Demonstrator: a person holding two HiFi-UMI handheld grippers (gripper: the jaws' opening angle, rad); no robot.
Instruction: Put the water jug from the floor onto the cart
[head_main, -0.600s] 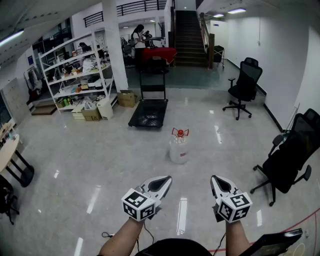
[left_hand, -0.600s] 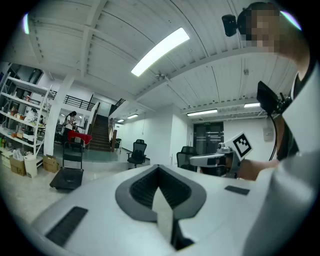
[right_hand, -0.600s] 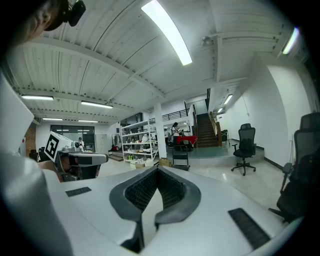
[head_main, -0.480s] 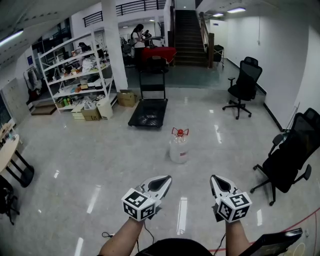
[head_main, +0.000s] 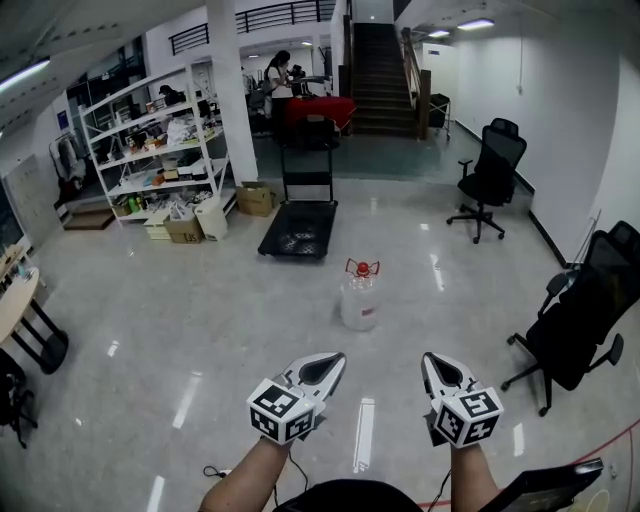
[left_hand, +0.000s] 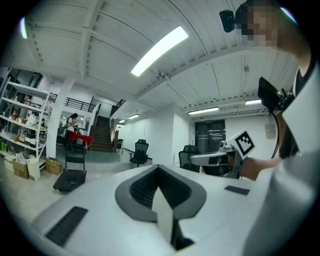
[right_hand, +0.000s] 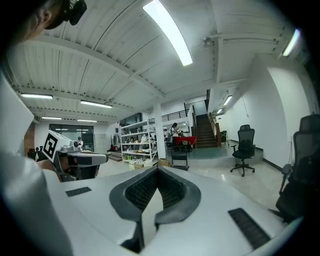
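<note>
I am keeping both jaws together and empty on my left hand-held gripper and right hand-held gripper, short of the jug. It is standing on the floor, with the cart beyond the jug.

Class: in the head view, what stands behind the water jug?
The black cart, apart from the water jug, handle at its far end. The jug covers the floor just behind it.
</note>
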